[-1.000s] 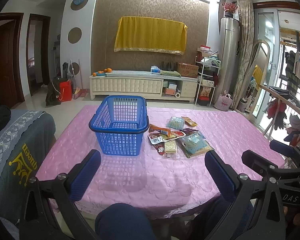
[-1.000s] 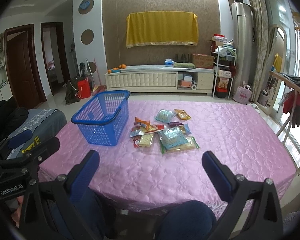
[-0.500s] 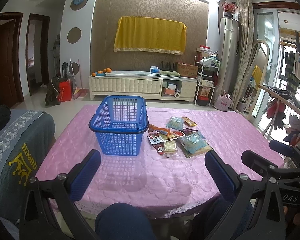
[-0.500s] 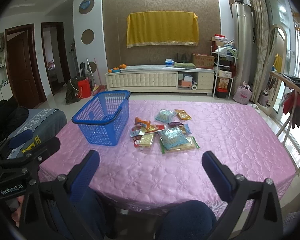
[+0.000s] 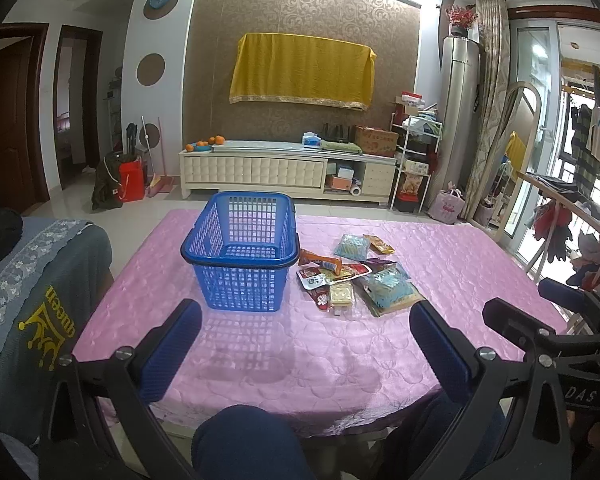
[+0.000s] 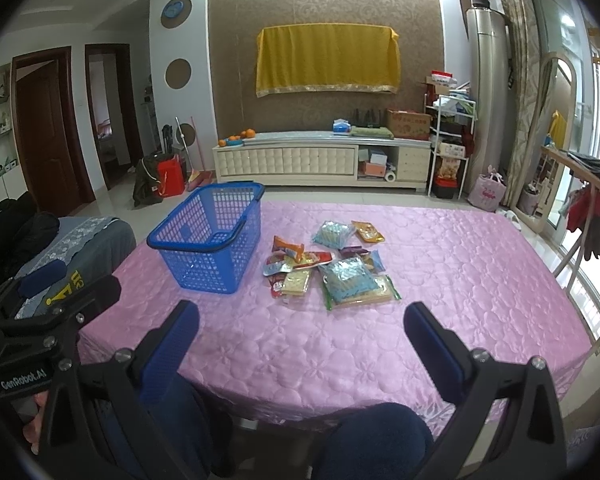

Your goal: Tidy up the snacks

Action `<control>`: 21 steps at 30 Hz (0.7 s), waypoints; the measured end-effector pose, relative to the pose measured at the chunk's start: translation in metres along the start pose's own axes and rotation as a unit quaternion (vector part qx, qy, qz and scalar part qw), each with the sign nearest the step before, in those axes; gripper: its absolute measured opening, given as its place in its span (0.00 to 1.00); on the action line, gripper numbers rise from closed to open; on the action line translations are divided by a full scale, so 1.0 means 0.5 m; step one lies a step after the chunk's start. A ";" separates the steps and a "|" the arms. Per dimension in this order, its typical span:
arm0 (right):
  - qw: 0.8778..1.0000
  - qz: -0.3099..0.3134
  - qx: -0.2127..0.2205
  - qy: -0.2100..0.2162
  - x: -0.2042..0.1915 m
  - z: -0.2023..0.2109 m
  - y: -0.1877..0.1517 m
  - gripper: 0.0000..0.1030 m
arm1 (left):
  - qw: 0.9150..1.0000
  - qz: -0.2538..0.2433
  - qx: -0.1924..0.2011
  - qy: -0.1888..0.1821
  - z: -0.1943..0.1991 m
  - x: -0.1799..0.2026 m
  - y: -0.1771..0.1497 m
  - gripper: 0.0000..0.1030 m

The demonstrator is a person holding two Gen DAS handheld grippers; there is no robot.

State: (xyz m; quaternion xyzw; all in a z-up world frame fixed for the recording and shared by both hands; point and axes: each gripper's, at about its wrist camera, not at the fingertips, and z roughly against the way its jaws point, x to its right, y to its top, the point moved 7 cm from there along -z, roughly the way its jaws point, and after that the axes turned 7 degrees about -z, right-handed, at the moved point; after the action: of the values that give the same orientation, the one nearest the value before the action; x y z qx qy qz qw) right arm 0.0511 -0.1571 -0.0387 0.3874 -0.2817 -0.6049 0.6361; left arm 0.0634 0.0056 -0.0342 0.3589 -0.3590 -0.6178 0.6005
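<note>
Left wrist view: the left gripper (image 5: 306,344) hangs low at the near table edge, over the person's knees.
Left jaws: spread wide, nothing between the blue pads (image 5: 172,350).
Table: pink quilted satin cloth (image 5: 460,264) covers the table top.
Basket: blue plastic lattice basket (image 5: 242,254) stands upright left of centre, handles folded down along the rim; no packet shows inside through the mesh.
Snacks: loose heap of foil and plastic snack packets (image 5: 354,276) lies just right of the basket, some overlapping; the orange packet (image 5: 320,259) nearest the basket is almost touching its wall.
Other gripper: the right gripper's black frame shows at the right edge.

Right wrist view: the right gripper (image 6: 300,344) is likewise back at the near edge, well apart from the heap.
Right jaws: fully apart, holding nothing.
Largest item: clear bag of pale blue sweets (image 6: 354,282) sits on top of a flat green-edged pack at the near right of the heap.
Small item: flat yellow packet (image 6: 296,282) lies at the near left.

Progress: judged at the very start; nothing is packed, every packet is left to move.
Next, likely: reach forward for a near packet; thin flat ones may need an edge pinch.
</note>
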 end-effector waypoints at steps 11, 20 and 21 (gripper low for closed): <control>1.000 0.017 -0.002 -0.026 0.017 -0.036 0.070 1.00 | 1.000 -0.006 -0.006 0.000 -0.047 0.006 0.056 1.00; 0.999 0.014 -0.020 -0.049 0.095 -0.112 0.134 1.00 | 0.999 -0.022 -0.031 -0.027 -0.167 0.058 0.127 1.00; 0.998 0.014 -0.034 -0.045 0.104 -0.132 0.134 1.00 | 0.999 -0.025 -0.037 -0.032 -0.188 0.068 0.131 1.00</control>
State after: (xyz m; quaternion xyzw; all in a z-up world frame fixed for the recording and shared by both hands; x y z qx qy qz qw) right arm 0.1482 -0.2007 -0.0243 0.3340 -0.2944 -0.6222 0.6440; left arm 0.1765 -0.0309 -0.0228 0.3255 -0.3460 -0.6562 0.5863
